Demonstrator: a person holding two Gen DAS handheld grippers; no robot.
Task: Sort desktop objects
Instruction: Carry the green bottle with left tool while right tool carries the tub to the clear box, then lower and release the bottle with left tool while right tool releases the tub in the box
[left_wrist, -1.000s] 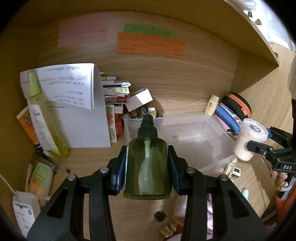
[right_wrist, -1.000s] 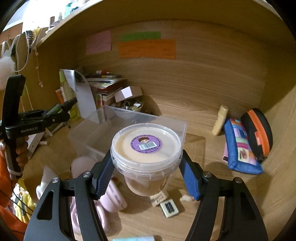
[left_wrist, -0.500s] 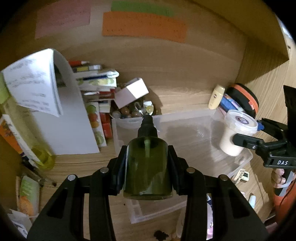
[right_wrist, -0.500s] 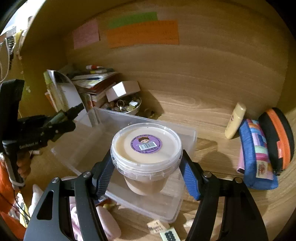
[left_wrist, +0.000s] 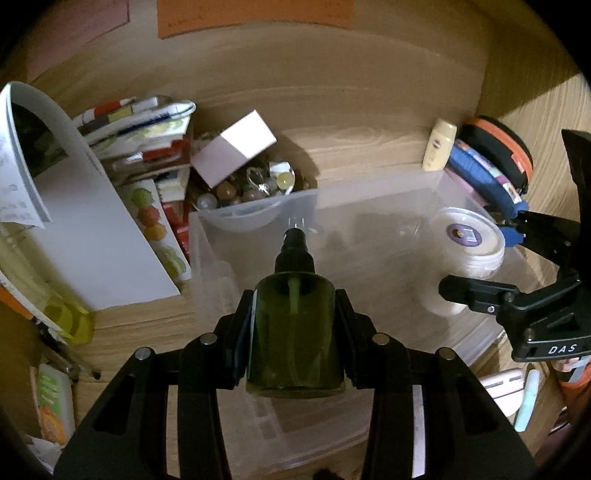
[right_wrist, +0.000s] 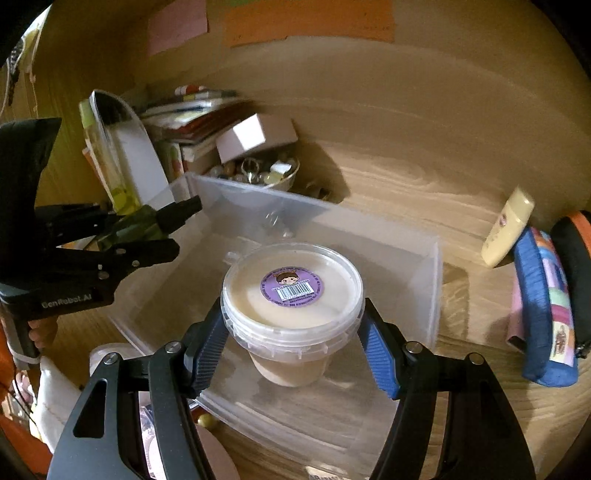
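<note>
A: Which way does the green spray bottle (left_wrist: 295, 328) point?

B: Its long axis runs along the fingers of the left claw (left_wrist: 295, 325), black nozzle forward and tipped down toward the far wall of the clear plastic bin (left_wrist: 369, 192). The claw's two pads press on the bottle's sides, jaws fairly narrow.

A: And the other one?

B: The right claw (right_wrist: 293, 343) grips a cream-filled tub (right_wrist: 291, 295) under its rim, jaws set wider. The tub stands upright, its lid with a purple barcode sticker facing up.

A: Where are both relative to the bin?

B: Both hang over the open bin, the tub toward its right side in the left wrist view, the bottle nearer the middle. I cannot tell if either touches the bin floor.

A: Anything in the bin?

B: It looks bare apart from the two held things above it.

A: Other containers?

B: A small bowl (right_wrist: 284, 177) just behind the bin holds beads and rings, with a small white box (right_wrist: 255, 138) resting on top. Right of the bin on the table (right_wrist: 424, 184), a pale yellow tube (right_wrist: 508, 230) lies beside a blue pencil case (right_wrist: 543, 314).
</note>
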